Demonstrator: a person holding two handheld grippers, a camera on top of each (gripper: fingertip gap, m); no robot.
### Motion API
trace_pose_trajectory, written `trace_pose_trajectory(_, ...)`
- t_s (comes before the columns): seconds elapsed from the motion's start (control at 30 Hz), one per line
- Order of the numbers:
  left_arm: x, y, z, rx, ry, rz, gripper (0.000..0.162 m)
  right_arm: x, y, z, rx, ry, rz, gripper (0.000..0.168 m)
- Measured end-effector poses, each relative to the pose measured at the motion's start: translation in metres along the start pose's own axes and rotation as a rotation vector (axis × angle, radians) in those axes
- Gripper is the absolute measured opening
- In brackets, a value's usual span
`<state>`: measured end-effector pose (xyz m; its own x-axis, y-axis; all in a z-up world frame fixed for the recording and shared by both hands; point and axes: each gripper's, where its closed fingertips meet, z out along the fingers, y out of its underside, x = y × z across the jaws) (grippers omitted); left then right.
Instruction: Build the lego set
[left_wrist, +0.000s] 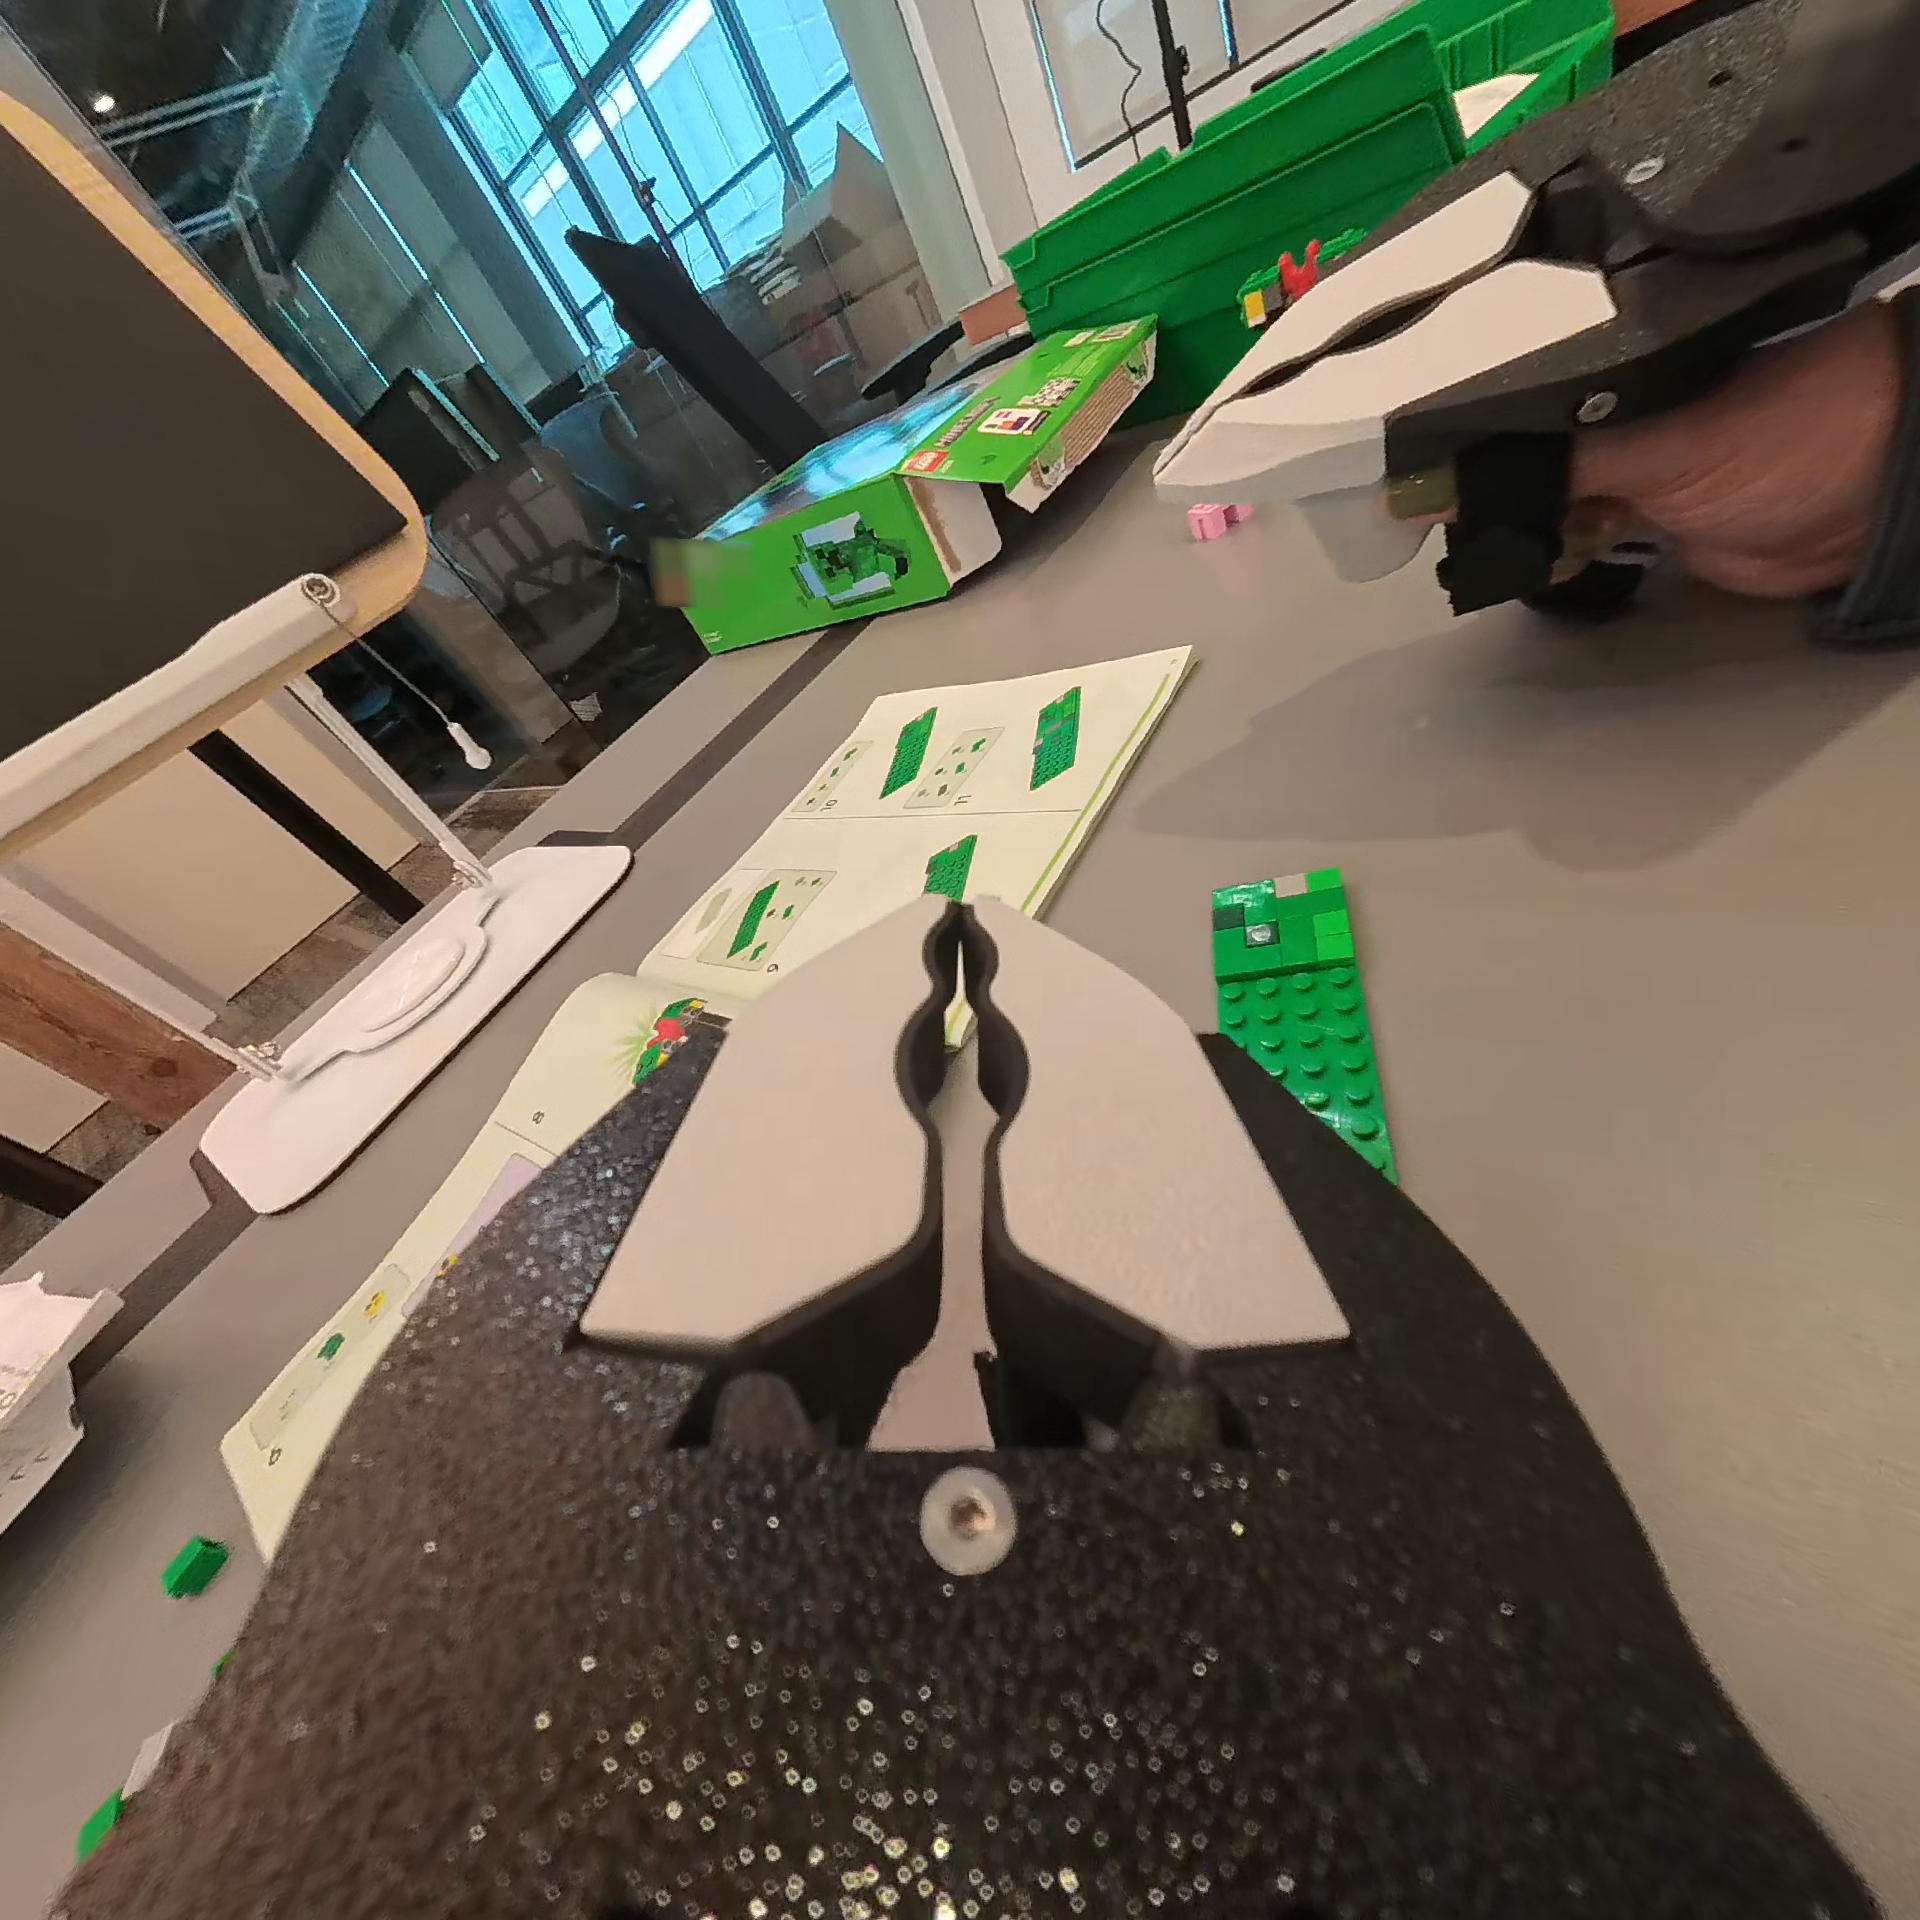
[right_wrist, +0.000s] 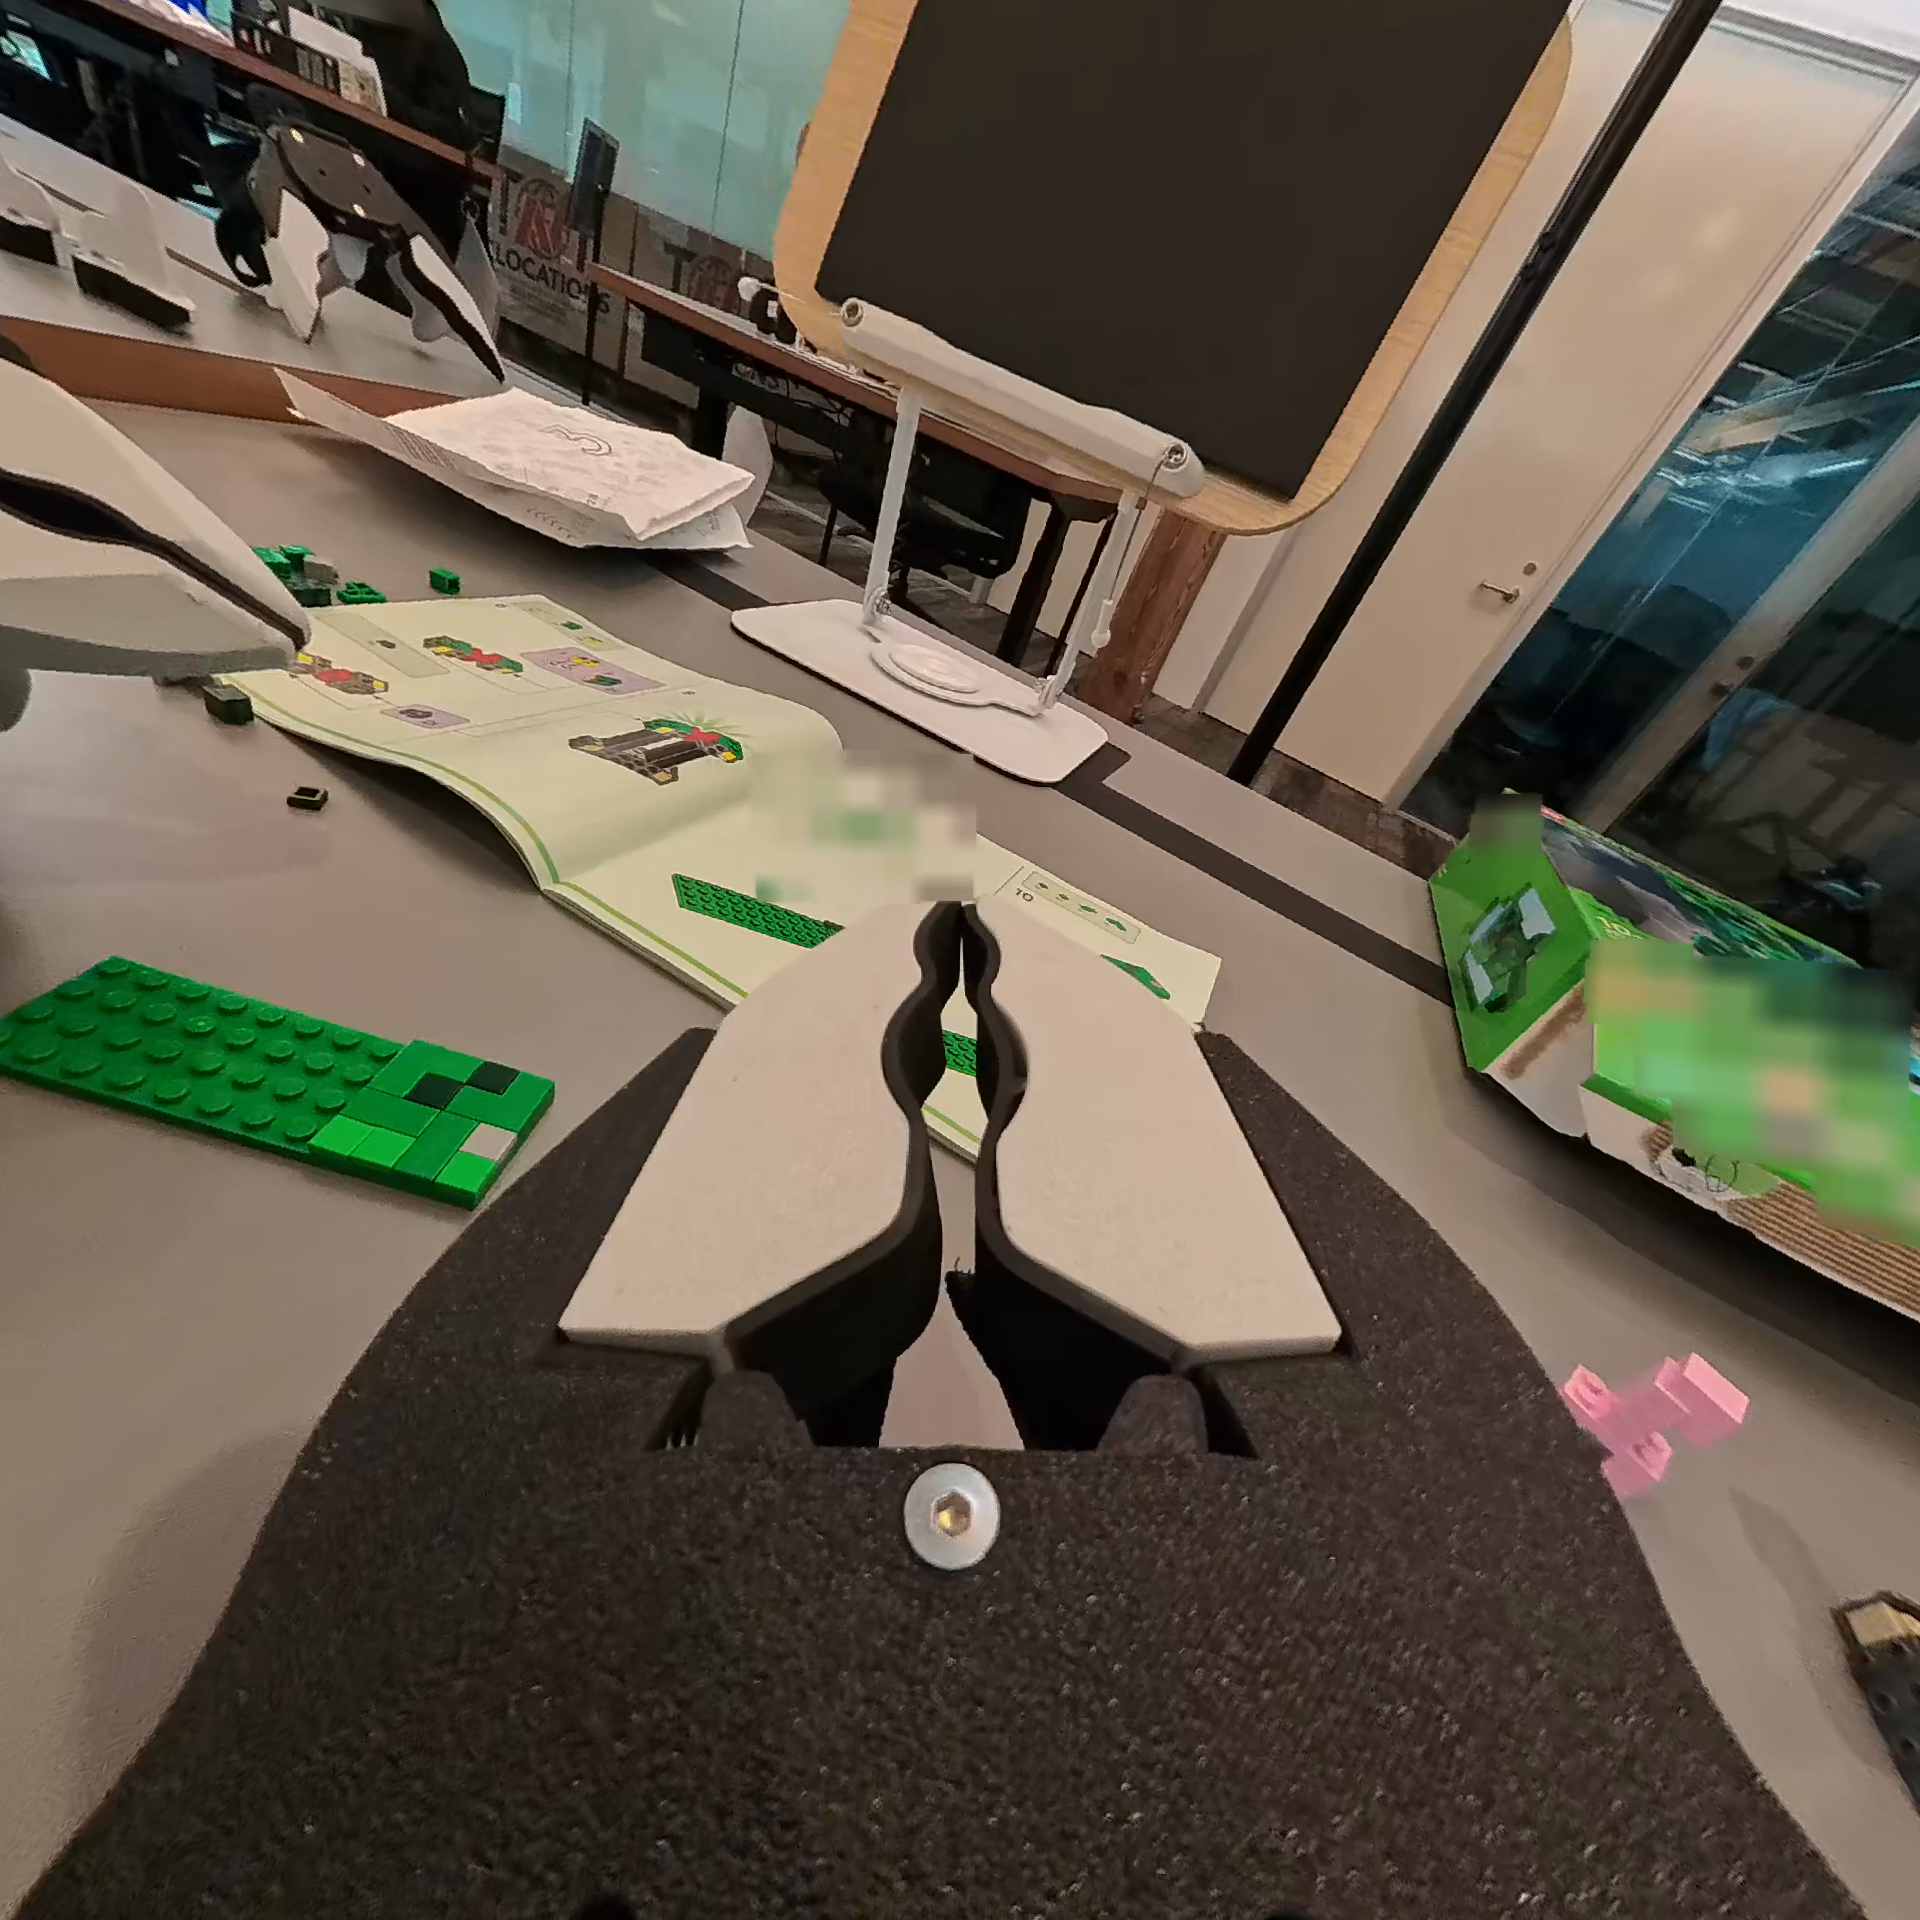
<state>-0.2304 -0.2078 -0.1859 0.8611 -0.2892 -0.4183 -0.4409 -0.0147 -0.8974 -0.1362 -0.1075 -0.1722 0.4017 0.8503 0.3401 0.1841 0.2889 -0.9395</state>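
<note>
Green baseplate (right_wrist: 239, 1070) flat on desk (right_wrist: 208, 1351), left of right claw (right_wrist: 961, 914); tiles cover near end. Light, stiff, thin: pinch long edges. Left claw (left_wrist: 961, 914) and right claw both pinched together, empty.

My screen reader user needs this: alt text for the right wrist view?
Shut right gripper hovers over an open manual on a grey table. A green baseplate, partly tiled, lies to its left; a pink piece and the set's box to its right.
</note>
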Motion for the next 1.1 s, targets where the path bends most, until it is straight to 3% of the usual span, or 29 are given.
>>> trace_pose_trajectory(0.13,-0.001,-0.002,-0.001,0.012,-0.014,0.018,0.0,0.014,0.007,-0.001,-0.049,0.1,0.002,0.0)
trace_pose_trajectory(0.3,0.0,-0.002,0.0,0.013,-0.012,0.019,0.0,0.029,0.021,-0.002,-0.141,0.144,0.128,0.019)
trace_pose_trajectory(1.1,0.006,0.0,0.002,0.005,0.029,0.024,0.0,0.006,0.026,0.004,-0.199,0.079,-0.079,0.009)
